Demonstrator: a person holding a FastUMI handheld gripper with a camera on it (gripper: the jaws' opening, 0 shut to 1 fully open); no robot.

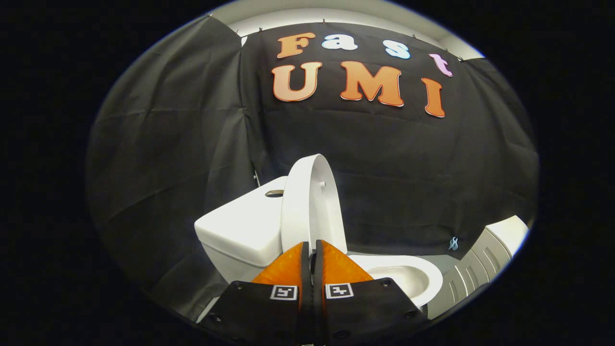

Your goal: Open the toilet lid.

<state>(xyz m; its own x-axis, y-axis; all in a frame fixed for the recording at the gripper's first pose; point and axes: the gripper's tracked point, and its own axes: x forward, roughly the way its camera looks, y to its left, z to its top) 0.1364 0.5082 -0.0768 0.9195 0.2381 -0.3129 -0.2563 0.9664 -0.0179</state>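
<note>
Gripper (311, 250): orange fingers are pressed together, nothing held between them; a square black-and-white marker is carried on each black finger mount.
Toilet lid (311, 202): raised upright just beyond the fingertips, leaned toward the cistern (240, 230); its lower edge is hidden by the fingers.
Toilet bowl (408, 276): open, partly covered by the gripper.
Grey ribbed object (473, 271): cut off, not identifiable.

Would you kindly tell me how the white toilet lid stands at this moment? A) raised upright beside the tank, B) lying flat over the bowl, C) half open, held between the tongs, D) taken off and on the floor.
A: the white oval toilet lid stands raised against the white ceramic tank, the white bowl lies uncovered, and the orange tongs are shut on nothing just before it.
</note>
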